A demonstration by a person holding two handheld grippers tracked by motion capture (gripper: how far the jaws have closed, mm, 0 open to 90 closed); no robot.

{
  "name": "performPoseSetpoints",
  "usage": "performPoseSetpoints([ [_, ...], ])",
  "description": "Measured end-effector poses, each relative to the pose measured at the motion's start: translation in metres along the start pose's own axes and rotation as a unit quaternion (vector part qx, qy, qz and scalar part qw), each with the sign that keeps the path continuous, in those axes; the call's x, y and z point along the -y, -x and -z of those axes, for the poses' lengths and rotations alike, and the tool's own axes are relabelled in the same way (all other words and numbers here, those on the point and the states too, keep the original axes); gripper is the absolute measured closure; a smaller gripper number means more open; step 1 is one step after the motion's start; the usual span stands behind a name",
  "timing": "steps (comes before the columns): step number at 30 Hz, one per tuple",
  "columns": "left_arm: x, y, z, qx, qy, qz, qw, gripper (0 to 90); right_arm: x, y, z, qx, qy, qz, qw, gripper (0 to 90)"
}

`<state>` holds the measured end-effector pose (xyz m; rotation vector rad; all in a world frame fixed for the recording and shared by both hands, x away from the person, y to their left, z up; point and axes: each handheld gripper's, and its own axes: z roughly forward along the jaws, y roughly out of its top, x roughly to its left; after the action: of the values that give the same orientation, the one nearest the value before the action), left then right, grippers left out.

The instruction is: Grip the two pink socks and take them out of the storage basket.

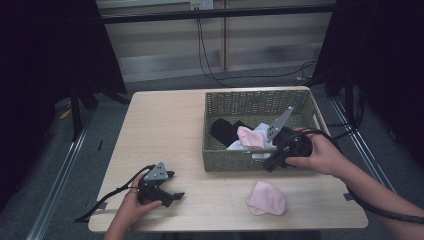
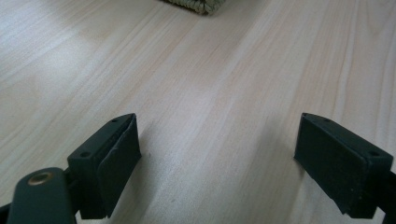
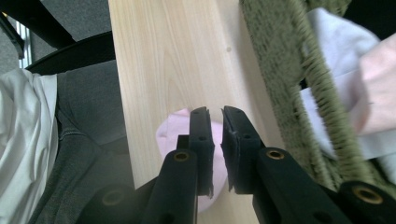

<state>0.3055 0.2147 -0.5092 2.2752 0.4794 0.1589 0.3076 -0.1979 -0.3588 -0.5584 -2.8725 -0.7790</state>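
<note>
Light wooden table (image 1: pixel 165 130); grey carpet floor (image 1: pixel 160 82); dark curtains (image 1: pixel 45 60)

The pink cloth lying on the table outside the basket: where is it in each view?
High view: pink cloth lies on the table, lower right of centre, in front of the basket.
Left gripper view: not in it.
Right gripper view: pink cloth sits bottom centre, behind the jaws.
Shared landmark: the basket.

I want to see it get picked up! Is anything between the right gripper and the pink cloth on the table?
No. The right gripper hangs by the basket, jaws almost together and empty; only bare table separates it from the pink cloth.
</note>
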Motion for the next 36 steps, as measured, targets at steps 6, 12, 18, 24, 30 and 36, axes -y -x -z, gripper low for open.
performPoseSetpoints([
  [6,0.0,0.0,0.0,-0.001,0.0,0.0,1.0,13.4,0.005,0.001,-0.007,-0.005,-0.001,-0.009,0.9999,69.2],
  [12,0.0,0.0,0.0,0.0,0.0,0.0,1.0,13.4,0.0,0.007,0.003,0.011,0.015,-0.012,0.9998,57.4],
  [18,0.0,0.0,0.0,0.0,0.0,0.0,1.0,13.4,-0.006,0.019,0.007,0.031,0.023,-0.032,0.9987,45.2],
  [24,0.0,0.0,0.0,0.0,0.001,0.001,1.0,13.4,-0.01,0.043,0.01,0.06,0.037,-0.058,0.9958,39.7],
  [30,0.0,0.0,0.0,0.0,0.0,0.0,1.0,13.5,-0.01,0.071,0.006,0.082,0.032,-0.093,0.9918,34.0],
  [36,0.0,0.0,0.0,0.0,0.001,0.001,1.0,13.4,-0.009,0.086,-0.004,0.097,0.021,-0.115,0.9885,31.2],
])
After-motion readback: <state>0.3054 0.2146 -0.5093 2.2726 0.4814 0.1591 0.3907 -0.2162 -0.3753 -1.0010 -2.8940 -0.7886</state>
